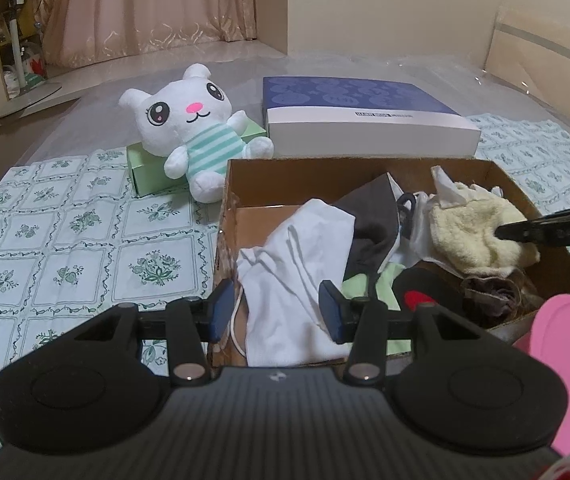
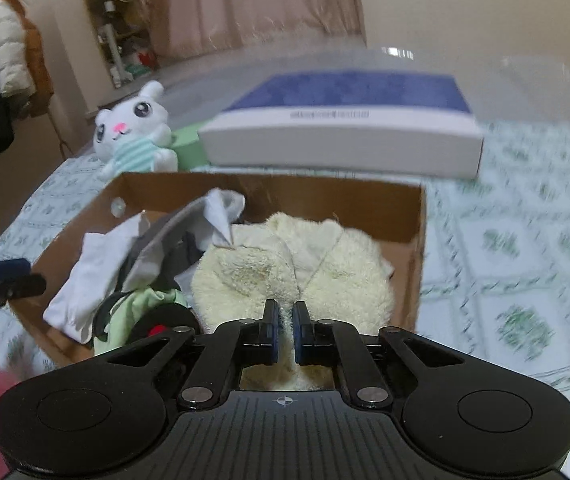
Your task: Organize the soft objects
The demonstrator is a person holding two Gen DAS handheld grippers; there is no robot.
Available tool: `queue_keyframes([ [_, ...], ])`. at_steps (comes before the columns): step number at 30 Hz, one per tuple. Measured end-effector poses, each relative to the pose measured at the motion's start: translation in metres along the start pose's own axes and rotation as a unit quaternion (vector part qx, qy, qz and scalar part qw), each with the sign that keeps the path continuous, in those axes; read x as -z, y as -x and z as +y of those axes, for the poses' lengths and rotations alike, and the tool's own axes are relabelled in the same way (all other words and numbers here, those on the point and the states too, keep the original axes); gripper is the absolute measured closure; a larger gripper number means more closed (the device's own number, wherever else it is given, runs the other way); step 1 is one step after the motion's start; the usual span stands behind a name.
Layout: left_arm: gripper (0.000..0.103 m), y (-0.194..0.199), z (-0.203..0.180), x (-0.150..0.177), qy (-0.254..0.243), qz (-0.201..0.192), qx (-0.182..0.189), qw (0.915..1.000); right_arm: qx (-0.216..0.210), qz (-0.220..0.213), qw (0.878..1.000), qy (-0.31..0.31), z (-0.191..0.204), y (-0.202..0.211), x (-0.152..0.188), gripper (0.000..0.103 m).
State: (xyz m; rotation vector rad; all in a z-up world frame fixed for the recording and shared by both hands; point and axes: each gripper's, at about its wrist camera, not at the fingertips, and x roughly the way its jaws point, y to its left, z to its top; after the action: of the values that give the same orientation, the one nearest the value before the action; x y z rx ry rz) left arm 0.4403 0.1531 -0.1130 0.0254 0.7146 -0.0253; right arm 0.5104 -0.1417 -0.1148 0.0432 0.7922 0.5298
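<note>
The right gripper (image 2: 284, 320) has its fingers drawn in narrow, pinching a tuft of the cream fleece cloth (image 2: 293, 272) between the blue pads; the pile shows in the slim gap between them. That cloth lies bunched in the right half of the open cardboard box (image 2: 413, 216), and in the left wrist view the same cloth (image 1: 473, 232) sits against the box's far right corner with the dark tip of the right gripper pressed into it.

The left gripper (image 1: 276, 310) holds its fingers at a middling spread over the near left part of the box, with a white garment (image 1: 297, 264) lying below and between them; the pads do not press on it. Beside the white garment lie a dark grey cloth (image 1: 377, 216), a pale green cloth (image 1: 365, 284), a black item with a red patch (image 1: 417, 292) and a brown crumpled piece (image 1: 493, 292), all inside the box.

The box stands on a bench covered with a green floral cloth (image 1: 65, 248). Behind the box's left corner a white plush rabbit (image 1: 189, 128) in a striped shirt leans on a light green carton (image 1: 145, 172). Just behind the box lies a flat blue and white box (image 1: 365, 120). A pink round thing (image 1: 565, 356) shows at the near right edge of the left wrist view.
</note>
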Motion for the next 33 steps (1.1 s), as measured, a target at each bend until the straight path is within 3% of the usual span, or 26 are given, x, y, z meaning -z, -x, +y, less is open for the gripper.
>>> queue_keyframes([
  [5,0.060,-0.005,-0.001,-0.001,0.002,0.006,0.000,1.0000,0.005,0.033,0.999,0.006,0.002,-0.017,-0.007,0.096],
  [10,0.060,-0.001,-0.002,-0.005,0.013,0.009,0.002,0.9999,0.006,0.026,1.000,0.015,0.004,-0.006,-0.008,0.089],
  [11,0.059,0.001,-0.002,-0.006,0.015,0.009,0.002,0.9998,0.004,0.016,1.000,0.011,0.003,0.000,-0.007,0.078],
  [12,0.059,0.003,-0.002,-0.008,0.019,0.009,0.001,0.9998,0.001,0.006,1.000,0.005,0.003,0.006,-0.007,0.059],
  [14,0.056,0.009,-0.002,-0.011,0.026,0.007,0.000,0.9996,-0.007,-0.011,1.000,-0.008,0.000,0.021,-0.004,0.038],
  [18,0.055,0.028,-0.004,-0.019,0.043,-0.001,-0.010,0.9990,-0.018,-0.051,0.998,-0.023,0.001,0.059,0.003,0.036],
  [23,0.055,0.065,-0.009,-0.026,0.060,-0.005,-0.024,0.9979,-0.022,-0.073,0.996,-0.039,0.010,0.102,0.012,0.033],
  [28,0.053,0.114,-0.023,-0.021,0.050,-0.012,-0.039,0.9979,0.000,-0.080,0.995,-0.061,0.021,0.145,0.026,0.030],
  [33,0.039,0.167,-0.046,0.004,0.032,-0.019,-0.054,0.9978,0.010,-0.091,0.995,-0.050,0.039,0.187,0.050,0.030],
])
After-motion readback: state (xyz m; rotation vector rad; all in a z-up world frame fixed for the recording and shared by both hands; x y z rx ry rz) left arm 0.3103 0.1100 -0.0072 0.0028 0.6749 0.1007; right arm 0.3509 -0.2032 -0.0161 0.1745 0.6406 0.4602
